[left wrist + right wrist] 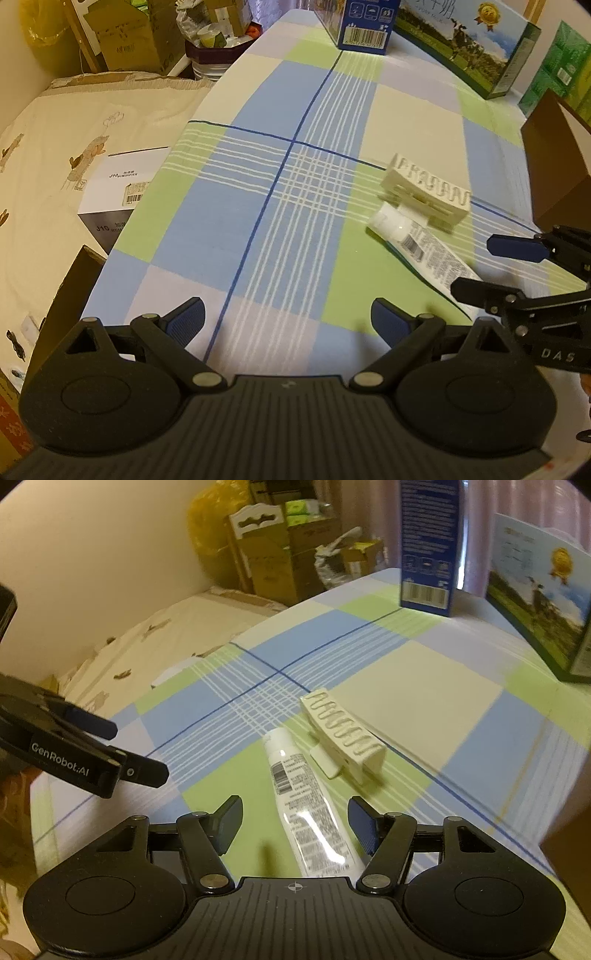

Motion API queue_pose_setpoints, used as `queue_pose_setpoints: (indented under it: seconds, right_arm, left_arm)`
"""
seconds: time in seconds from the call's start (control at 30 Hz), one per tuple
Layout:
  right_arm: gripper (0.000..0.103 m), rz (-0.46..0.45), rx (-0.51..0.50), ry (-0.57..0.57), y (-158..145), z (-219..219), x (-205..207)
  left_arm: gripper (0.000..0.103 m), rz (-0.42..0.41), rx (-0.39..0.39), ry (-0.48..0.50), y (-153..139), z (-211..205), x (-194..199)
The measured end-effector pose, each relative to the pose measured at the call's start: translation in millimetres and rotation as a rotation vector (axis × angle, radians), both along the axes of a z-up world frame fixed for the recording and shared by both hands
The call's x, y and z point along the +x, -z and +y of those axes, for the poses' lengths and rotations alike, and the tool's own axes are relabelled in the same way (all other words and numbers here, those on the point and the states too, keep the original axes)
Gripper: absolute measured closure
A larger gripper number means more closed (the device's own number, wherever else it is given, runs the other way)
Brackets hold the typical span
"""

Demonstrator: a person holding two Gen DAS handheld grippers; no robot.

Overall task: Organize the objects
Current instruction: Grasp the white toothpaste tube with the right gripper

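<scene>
A white tube point(424, 253) point(314, 812) with a barcode and small print lies flat on the checked tablecloth. A cream hair claw clip point(428, 192) point(343, 734) rests just beyond the tube's cap, touching or nearly touching it. My right gripper point(295, 823) is open, and the tube's lower half lies between its fingers; no finger touches it. In the left wrist view the right gripper point(476, 267) comes in from the right over the tube's end. My left gripper point(288, 319) is open above bare cloth, left of the tube; the right wrist view shows the left gripper point(142, 751) at the left.
A blue carton point(364, 26) point(428, 546) and a milk box with a meadow picture point(465, 44) point(543, 602) stand at the table's far end. A brown cardboard box point(557, 162) sits at the right edge. Left of the table lie a bed point(55, 155) and a white box point(118, 188).
</scene>
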State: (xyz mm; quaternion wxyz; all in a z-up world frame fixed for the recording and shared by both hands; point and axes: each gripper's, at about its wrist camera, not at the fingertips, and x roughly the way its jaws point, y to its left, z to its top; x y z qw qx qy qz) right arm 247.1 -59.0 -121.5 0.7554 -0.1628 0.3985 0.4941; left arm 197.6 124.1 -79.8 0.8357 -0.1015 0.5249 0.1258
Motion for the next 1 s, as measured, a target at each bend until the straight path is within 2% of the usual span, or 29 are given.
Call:
queue_pose_setpoints:
  seconds: [0.27,0.5,0.63,0.83,1.0]
  right_arm:
    - [0.044,-0.029,-0.046,-0.052,22,25,10]
    - [0.061,-0.037,-0.066,-0.063,34,32,14]
    - [0.062,-0.031,-0.071,-0.078,34,28,14]
    - [0.063,-0.035,-0.088,-0.074,33,2,5]
    - [0.063,-0.024,-0.11,0.04,30,-40,7]
  left_arm:
    - [0.008,0.026,-0.006,-0.009,14,11,12]
    - [0.008,0.04,-0.008,-0.021,20,19,17]
    - [0.008,0.043,-0.009,-0.015,21,19,19]
    - [0.008,0.041,-0.014,0.012,21,14,24]
    - [0.008,0.03,-0.026,0.067,22,2,32]
